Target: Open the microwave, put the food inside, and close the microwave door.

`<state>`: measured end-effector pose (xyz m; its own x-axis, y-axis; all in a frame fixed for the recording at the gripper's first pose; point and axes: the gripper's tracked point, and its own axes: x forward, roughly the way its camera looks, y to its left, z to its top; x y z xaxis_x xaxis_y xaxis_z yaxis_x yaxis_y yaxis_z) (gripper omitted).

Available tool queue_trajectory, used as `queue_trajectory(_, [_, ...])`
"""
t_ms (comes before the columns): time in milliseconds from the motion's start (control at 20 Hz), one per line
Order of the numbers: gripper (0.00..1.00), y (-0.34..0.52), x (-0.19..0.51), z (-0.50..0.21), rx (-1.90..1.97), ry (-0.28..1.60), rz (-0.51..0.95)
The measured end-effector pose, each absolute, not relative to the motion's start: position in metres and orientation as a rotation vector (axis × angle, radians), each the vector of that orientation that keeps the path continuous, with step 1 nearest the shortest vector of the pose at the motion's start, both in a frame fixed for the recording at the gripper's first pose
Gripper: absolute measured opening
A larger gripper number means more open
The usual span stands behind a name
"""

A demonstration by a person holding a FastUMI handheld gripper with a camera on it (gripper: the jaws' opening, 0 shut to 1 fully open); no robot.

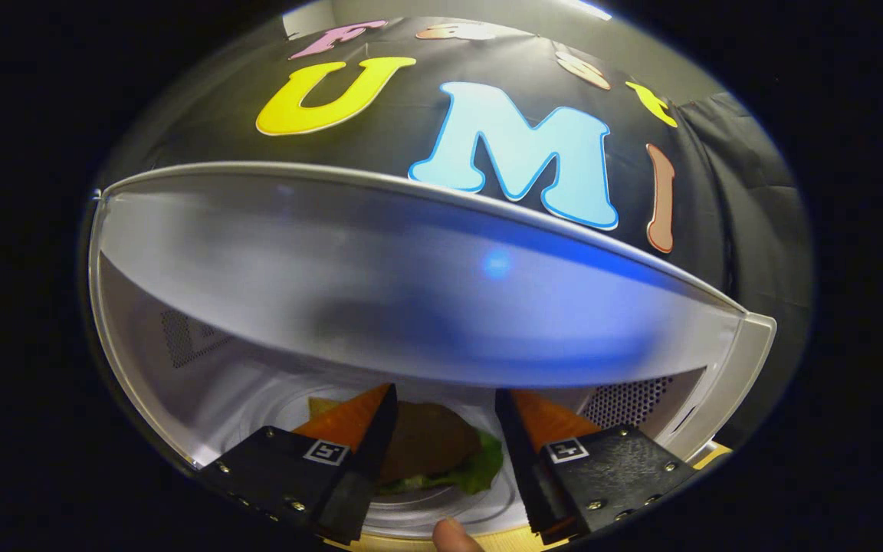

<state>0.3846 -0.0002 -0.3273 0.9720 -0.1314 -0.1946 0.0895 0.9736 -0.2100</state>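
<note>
The white microwave (pixel 411 291) stands right in front of me, with its top panel just above my fingers and its cavity open beneath. Inside, a burger (pixel 430 445) with a brown patty and green lettuce sits over the glass turntable (pixel 426 517). My gripper (pixel 445 402) reaches into the cavity with the burger between its fingers. The patty meets the left finger and the lettuce touches the right finger, so the gripper looks shut on the burger. The burger's underside is hidden, so I cannot tell whether it rests on the glass.
Perforated vent patches show on the left cavity wall (pixel 181 337) and the right cavity wall (pixel 629 399). The microwave's front frame (pixel 748 360) curves down on the right. A person's fingertip (pixel 453 537) pokes up between the finger bases, above a strip of wooden tabletop (pixel 388 544).
</note>
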Motion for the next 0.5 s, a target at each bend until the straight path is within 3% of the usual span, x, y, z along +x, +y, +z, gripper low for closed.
queue_trajectory(200, [0.77,0.027,0.347,-0.325,-0.131,0.263,0.035])
queue_trajectory(500, [0.77,0.055,0.254,-0.265,-0.12,0.172,0.171])
